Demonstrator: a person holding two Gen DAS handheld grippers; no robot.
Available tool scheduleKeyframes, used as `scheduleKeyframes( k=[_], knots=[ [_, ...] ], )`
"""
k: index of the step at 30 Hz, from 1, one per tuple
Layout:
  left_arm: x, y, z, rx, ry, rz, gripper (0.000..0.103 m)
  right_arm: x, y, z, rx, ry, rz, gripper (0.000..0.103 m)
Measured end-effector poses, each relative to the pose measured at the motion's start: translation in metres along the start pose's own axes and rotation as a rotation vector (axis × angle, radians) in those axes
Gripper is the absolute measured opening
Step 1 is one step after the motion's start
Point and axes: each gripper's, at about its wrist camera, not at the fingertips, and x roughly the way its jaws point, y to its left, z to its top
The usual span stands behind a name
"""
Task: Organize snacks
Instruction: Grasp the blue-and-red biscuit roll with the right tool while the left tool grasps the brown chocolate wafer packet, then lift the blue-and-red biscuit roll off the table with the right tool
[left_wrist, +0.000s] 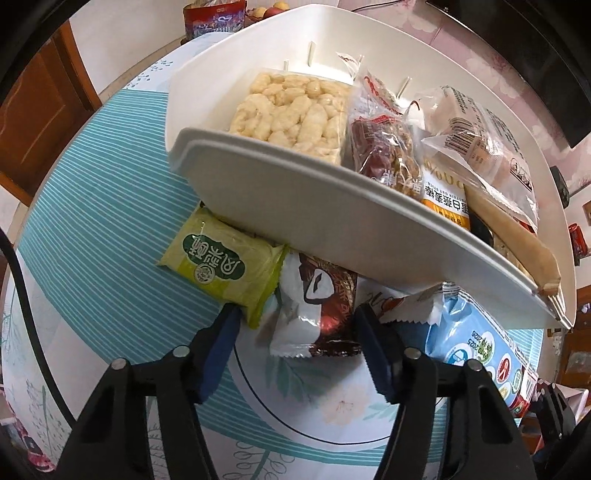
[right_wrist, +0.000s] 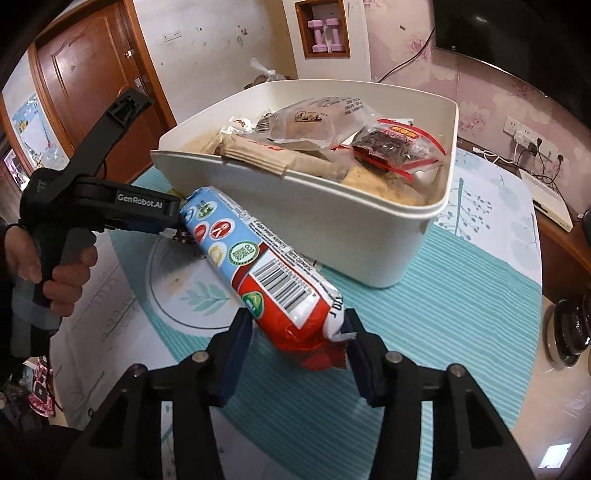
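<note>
- The white bin (right_wrist: 332, 236) sat on the teal striped tablecloth (right_wrist: 461, 295), already loaded with snacks: a puffed rice block (left_wrist: 291, 110), a red-wrapped nutty bar (left_wrist: 384, 151), a clear-bagged pastry (left_wrist: 476, 136) and a long beige bar (left_wrist: 513, 236) leaning on the rim.
- The left gripper (left_wrist: 295, 325) pointed steeply down at the loose packets in front of the bin. The brown and white coconut packet (left_wrist: 317, 310) lay right between its jaws. The right pad seemed to be up against the packet's edge, but the left pad looked apart from it, so I'd call the jaws partly open, not clamped yet.
- The green packet (left_wrist: 225, 266) lay just beside the left finger, its corner near the pad and partly tucked under the bin's edge.
- The right gripper (right_wrist: 295, 332) had the red end of the long blue and red biscuit pack (right_wrist: 266, 258) between its fingers. Both pads appeared to be pressing on it, so gripping.
- That pack stretched away from the jaws toward the bin's front wall, with its far blue end near the left gripper, seen in the right wrist view with a hand (right_wrist: 55, 273) on its handle.
</note>
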Motion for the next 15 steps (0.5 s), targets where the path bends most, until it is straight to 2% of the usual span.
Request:
scheduleKeyframes(
  k=[4,7,15],
  knots=[
    [-0.003,-0.001,-0.012,-0.010,-0.015,-0.007,0.054,-0.004,0.002,-0.006,0.009,0.019,0.011,0.046],
    [-0.004,0.002,-0.013,-0.015,-0.023,-0.018,0.044,-0.006,0.004,-0.008,0.008,0.027,0.011,0.044],
    [-0.008,0.005,-0.029,-0.008,-0.050,-0.012,0.042,-0.011,0.007,-0.013,0.010,0.034,0.005,0.043]
  ],
)
